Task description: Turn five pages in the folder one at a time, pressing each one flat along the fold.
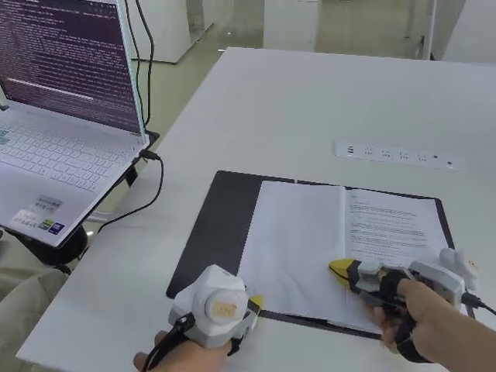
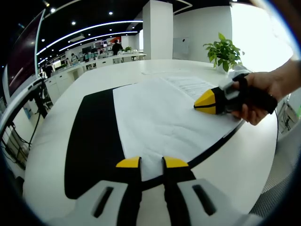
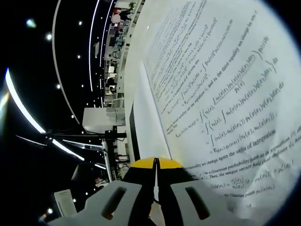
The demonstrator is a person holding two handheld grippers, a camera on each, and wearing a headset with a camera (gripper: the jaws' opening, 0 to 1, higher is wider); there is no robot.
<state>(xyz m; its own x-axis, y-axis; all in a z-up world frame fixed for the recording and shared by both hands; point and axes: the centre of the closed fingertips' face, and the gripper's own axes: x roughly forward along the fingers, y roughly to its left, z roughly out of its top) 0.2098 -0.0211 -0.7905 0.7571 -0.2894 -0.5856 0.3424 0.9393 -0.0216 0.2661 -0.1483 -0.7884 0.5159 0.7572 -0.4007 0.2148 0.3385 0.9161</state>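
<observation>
The black folder (image 1: 211, 229) lies open on the white table. A blank turned page (image 1: 294, 240) lies over its left half and a printed page (image 1: 395, 225) over its right. My right gripper (image 1: 341, 270) is shut, its yellow tips low on the paper beside the fold; in its own view the tips (image 3: 156, 162) meet just off the printed page (image 3: 225, 94). My left gripper (image 1: 254, 302) sits at the folder's near edge. In its own view the left gripper (image 2: 151, 162) has its jaws a narrow gap apart over the blank page's (image 2: 155, 117) lower edge, with nothing between them.
An open laptop (image 1: 62, 101) stands at the far left, its cable (image 1: 147, 194) trailing toward the folder. A white power strip (image 1: 399, 155) lies behind the folder. The table's near edge runs just below my hands. A potted plant (image 2: 223, 49) stands far off.
</observation>
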